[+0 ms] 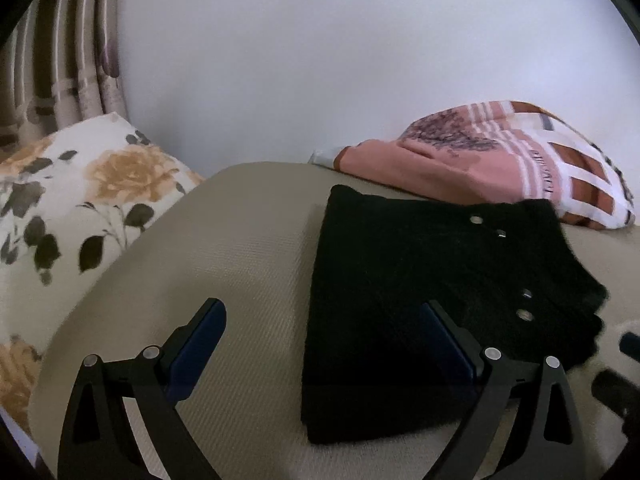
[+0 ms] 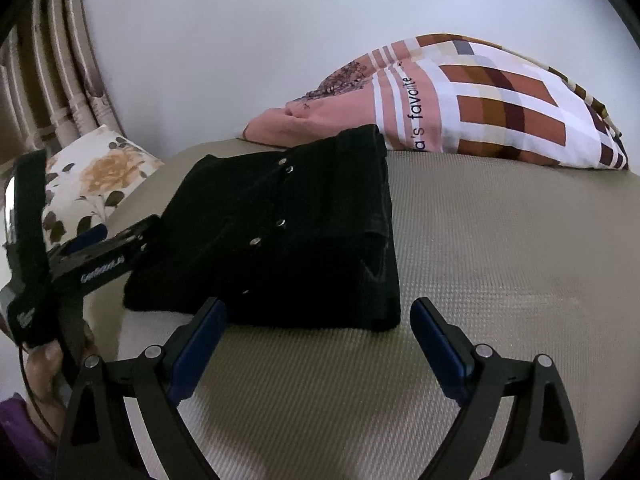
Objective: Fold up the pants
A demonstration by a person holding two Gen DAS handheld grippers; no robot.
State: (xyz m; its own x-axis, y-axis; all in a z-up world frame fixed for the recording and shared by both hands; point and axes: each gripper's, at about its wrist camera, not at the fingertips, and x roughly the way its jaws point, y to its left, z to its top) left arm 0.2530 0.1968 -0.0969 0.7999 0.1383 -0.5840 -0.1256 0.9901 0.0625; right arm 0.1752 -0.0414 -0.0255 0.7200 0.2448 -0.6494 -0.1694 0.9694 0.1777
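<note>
Black pants (image 1: 420, 300) with metal studs lie folded into a compact rectangle on the beige mattress (image 1: 240, 260). In the left wrist view my left gripper (image 1: 322, 312) is open, hovering over the near left edge of the bundle, with nothing between its blue pads. The right wrist view shows the same folded pants (image 2: 288, 232) just beyond my right gripper (image 2: 318, 312), which is open and empty above the mattress (image 2: 500, 260). The left gripper (image 2: 100, 244) appears at the left of that view, beside the pants. The right gripper's tip shows at the left wrist view's right edge.
A floral pillow (image 1: 72, 208) lies at the left by a striped curtain (image 1: 68, 60). A pink and plaid blanket (image 1: 500, 160) is heaped against the white wall behind the pants (image 2: 460, 100). A person's hand (image 2: 44, 368) holds the left gripper.
</note>
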